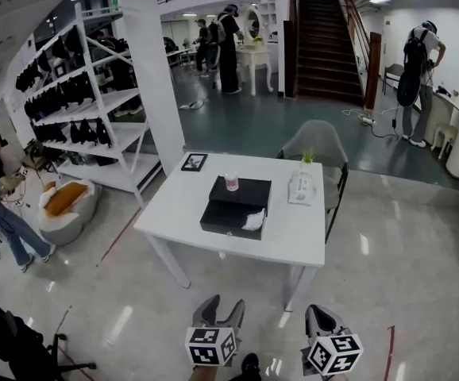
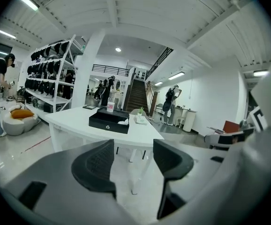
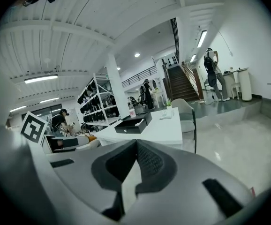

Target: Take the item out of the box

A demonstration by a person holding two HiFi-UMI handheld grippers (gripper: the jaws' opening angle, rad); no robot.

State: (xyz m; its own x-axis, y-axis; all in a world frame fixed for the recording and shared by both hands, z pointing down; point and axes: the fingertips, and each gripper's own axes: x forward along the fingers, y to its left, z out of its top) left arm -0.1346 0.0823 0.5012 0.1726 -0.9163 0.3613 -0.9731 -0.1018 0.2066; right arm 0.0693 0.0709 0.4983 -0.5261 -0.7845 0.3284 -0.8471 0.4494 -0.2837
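A flat black box (image 1: 236, 205) lies on the white table (image 1: 182, 205), its front part open. A white item (image 1: 253, 221) rests at its near right corner, and a pink-labelled cup (image 1: 231, 182) stands on its rear lid. Both grippers hang low over the floor, short of the table's near edge. My left gripper (image 1: 220, 309) is open, its jaws (image 2: 133, 161) spread with only floor between them, pointing at the box (image 2: 108, 121). My right gripper (image 1: 325, 319) is shut, its tips (image 3: 135, 146) meeting on nothing, the box (image 3: 133, 124) far ahead.
On the table are a small framed picture (image 1: 194, 162) and a white pack with a little plant (image 1: 301, 187). A grey chair (image 1: 318, 145) stands behind it. Shelving (image 1: 86, 101) and a beanbag (image 1: 67, 205) are to the left. People stand in the background.
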